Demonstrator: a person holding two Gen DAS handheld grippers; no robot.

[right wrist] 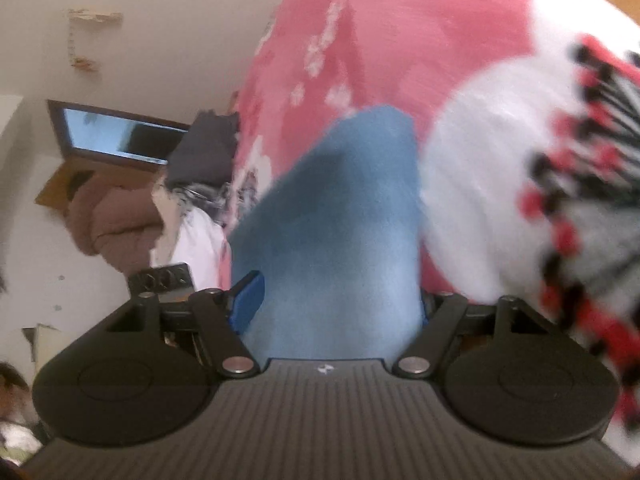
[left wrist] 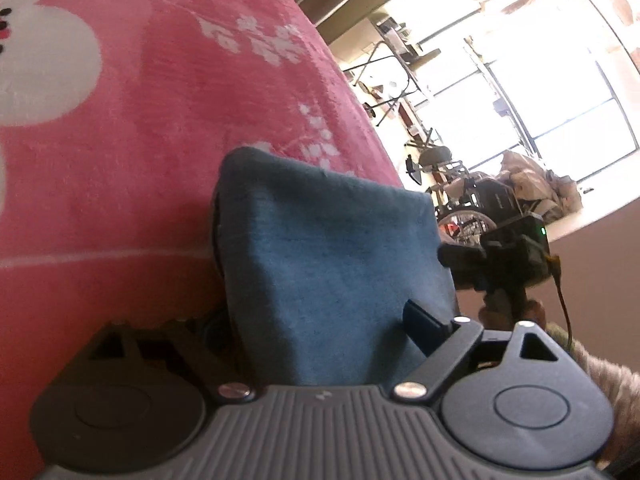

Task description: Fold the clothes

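Left gripper [left wrist: 328, 312]: the blue cloth fills the gap between its fingers; one blue finger pad [left wrist: 422, 326] shows at the right against the fabric, the other is hidden under it. The fingers pinch the cloth.
Right gripper [right wrist: 332, 300]: it grips the same fabric, with a blue pad [right wrist: 246, 300] at the left pressed to the cloth's edge and only a sliver of the other pad at the right. The fingers close on the cloth, with fabric packed between them.
Blue cloth [left wrist: 328, 248]: it is held up off the bed between both grippers, draped over the left one like a tent; its top edge runs straight and its near-left corner is rounded. In the right wrist view [right wrist: 340, 216] it narrows to a point farther from the camera. That view is blurred.
Pink blanket [left wrist: 160, 120]: it lies just behind the cloth, with white flower prints and a large white figure on it. It spreads wide and bare to the left of the cloth.
Right gripper seen from the left [left wrist: 496, 256]: it is just beside the cloth's right edge, with a green light on its body and a hand [left wrist: 516, 312] under it.
Bed edge: it curves off to the right, with open floor beyond.
Far room: a bright window [left wrist: 560, 80], a folding chair and a wheelchair [left wrist: 468, 212].
Far wall in the right wrist view: a framed mirror [right wrist: 116, 136], a brown coat [right wrist: 112, 220] and piled clothes.
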